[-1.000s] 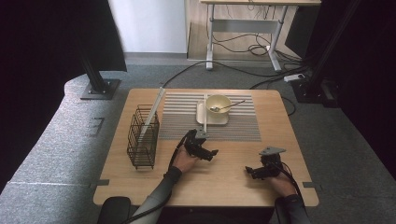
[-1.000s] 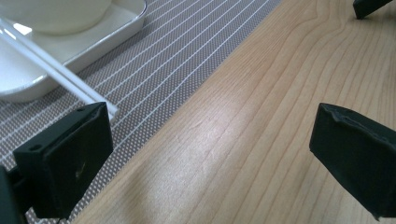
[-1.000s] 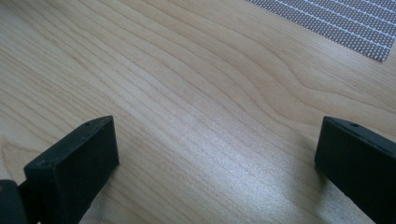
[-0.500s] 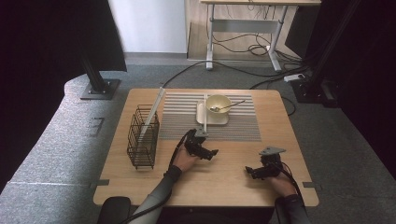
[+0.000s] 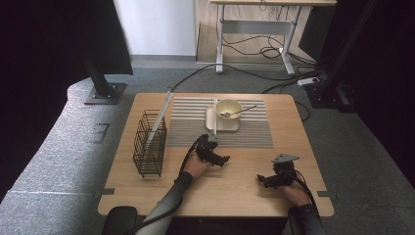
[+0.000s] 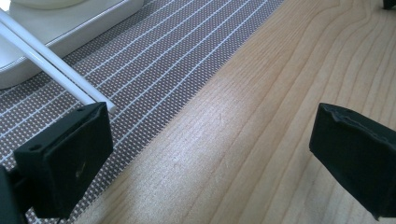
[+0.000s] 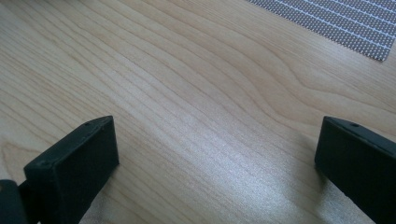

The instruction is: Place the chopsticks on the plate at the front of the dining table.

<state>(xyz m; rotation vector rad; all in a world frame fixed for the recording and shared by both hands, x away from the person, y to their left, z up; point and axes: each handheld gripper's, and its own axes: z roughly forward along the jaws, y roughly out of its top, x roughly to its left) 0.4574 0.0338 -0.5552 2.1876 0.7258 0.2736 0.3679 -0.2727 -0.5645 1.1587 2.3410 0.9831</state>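
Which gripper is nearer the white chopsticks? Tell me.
Left. The left gripper sits at the near tips of the white chopsticks, jaws open. The right gripper rests open on bare wood, well off.

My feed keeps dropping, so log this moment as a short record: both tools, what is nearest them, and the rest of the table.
left tool: open, holding nothing, at the mat edge
right tool: open, holding nothing, over bare wood
chopsticks: white pair on the plate's left rim, near tips by the left tool
bowl: on the plate, spoon inside
mat: striped
wire basket: left of mat
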